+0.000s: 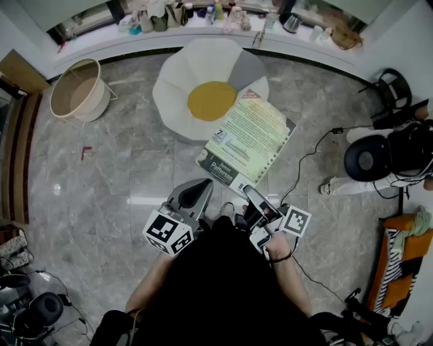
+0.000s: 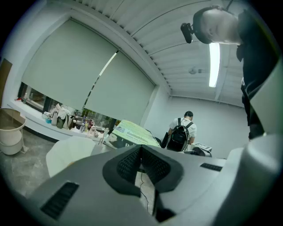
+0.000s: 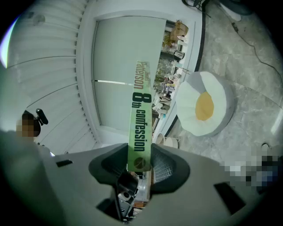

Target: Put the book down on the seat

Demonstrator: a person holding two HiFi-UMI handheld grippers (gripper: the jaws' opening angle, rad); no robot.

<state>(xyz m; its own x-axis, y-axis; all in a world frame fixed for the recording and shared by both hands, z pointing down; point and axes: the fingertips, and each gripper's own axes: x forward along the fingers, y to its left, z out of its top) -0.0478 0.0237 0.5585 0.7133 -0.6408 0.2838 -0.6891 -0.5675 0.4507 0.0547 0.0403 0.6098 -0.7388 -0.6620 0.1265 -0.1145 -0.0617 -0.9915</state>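
A green-covered book [image 1: 247,145] hangs level above the floor, its far edge over the rim of the seat [image 1: 203,71], a white egg-shaped cushion with a yellow centre. My right gripper [image 1: 252,196] is shut on the book's near edge. In the right gripper view the green spine [image 3: 140,119] stands upright between the pads, with the seat [image 3: 203,106] beyond it. My left gripper [image 1: 196,192] is beside it, shut and holding nothing. In the left gripper view its pads [image 2: 152,165] meet at the tips, and the book [image 2: 132,132] and seat [image 2: 66,154] lie ahead.
A round beige basket [image 1: 78,89] stands left of the seat. A cluttered sill [image 1: 203,17] runs along the back wall. A black stool [image 1: 365,159] and a cable [image 1: 308,159] lie to the right. A person with a backpack [image 2: 181,132] stands further off.
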